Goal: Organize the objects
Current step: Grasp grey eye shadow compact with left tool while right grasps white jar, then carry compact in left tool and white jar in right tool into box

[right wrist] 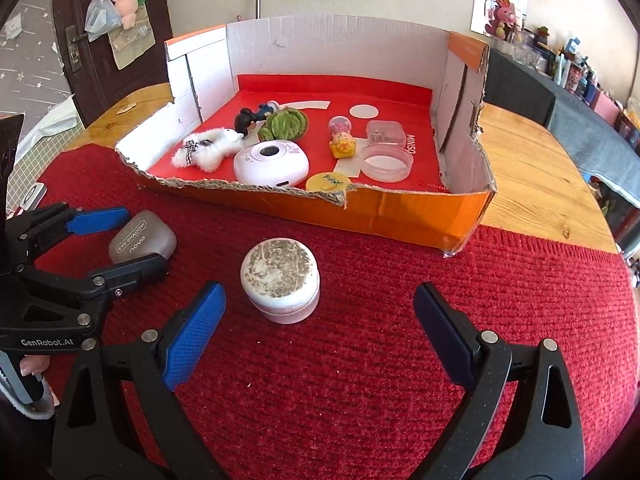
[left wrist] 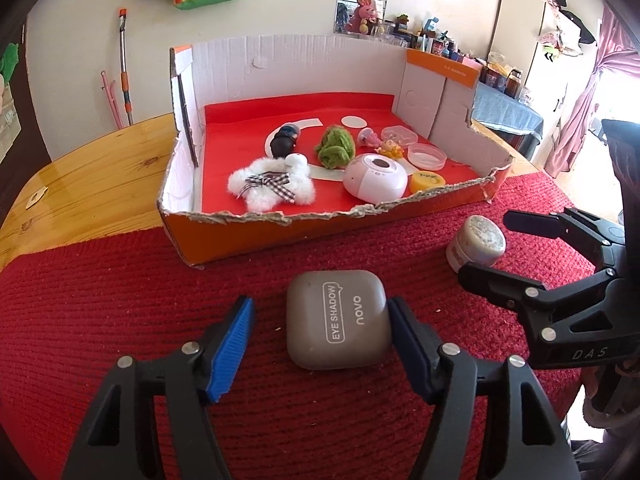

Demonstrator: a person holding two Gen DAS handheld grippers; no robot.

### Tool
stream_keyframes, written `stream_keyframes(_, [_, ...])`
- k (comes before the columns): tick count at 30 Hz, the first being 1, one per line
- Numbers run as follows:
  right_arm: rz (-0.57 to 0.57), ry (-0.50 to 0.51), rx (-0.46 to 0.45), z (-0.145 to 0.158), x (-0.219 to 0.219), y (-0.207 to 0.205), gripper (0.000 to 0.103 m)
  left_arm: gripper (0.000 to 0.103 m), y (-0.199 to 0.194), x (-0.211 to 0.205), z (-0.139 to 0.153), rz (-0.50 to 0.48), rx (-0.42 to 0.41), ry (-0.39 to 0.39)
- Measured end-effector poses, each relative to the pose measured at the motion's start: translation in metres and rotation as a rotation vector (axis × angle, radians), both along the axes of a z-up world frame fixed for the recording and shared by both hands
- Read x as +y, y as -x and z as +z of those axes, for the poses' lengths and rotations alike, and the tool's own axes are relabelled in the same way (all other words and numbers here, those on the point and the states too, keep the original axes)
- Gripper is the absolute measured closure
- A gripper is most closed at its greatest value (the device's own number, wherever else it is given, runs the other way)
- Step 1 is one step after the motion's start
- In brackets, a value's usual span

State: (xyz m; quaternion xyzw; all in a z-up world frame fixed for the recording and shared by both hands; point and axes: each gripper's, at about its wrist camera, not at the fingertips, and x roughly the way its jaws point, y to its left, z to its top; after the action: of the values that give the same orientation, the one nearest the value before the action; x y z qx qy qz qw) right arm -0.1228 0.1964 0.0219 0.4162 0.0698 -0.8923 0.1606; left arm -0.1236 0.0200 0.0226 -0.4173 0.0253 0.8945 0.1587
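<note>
Ribbed red knit cloth point(left wrist: 120, 300) covered the near table. On it lay a smooth grey rounded-square eyeshadow case point(left wrist: 339, 319), between the parted blue pads of the left gripper point(left wrist: 320, 332); the right pad touched it, the left stood clear. At two o'clock sat a squat white scuffed jar point(right wrist: 281, 286), ahead of the wide-open right gripper point(right wrist: 320, 320). At twelve o'clock stood a torn cardboard tray point(left wrist: 224, 236) holding fluffy toys.

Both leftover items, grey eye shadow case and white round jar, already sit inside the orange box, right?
Not inside. The grey eye shadow case and the white round jar both lie on the red mat, in front of the orange box. Both wrist views show this.
</note>
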Motion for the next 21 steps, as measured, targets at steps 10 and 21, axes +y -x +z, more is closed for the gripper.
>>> stream_keyframes(10, [0.058, 0.013, 0.005, -0.003, -0.009, -0.004, 0.068, 0.050, -0.006, 0.002, 0.002, -0.034, 0.005, -0.036])
stream_keyframes(21, [0.080, 0.051, 0.041, 0.013, -0.007, -0.023, 0.068, 0.050, -0.022, 0.005, 0.022, -0.050, 0.059, -0.041])
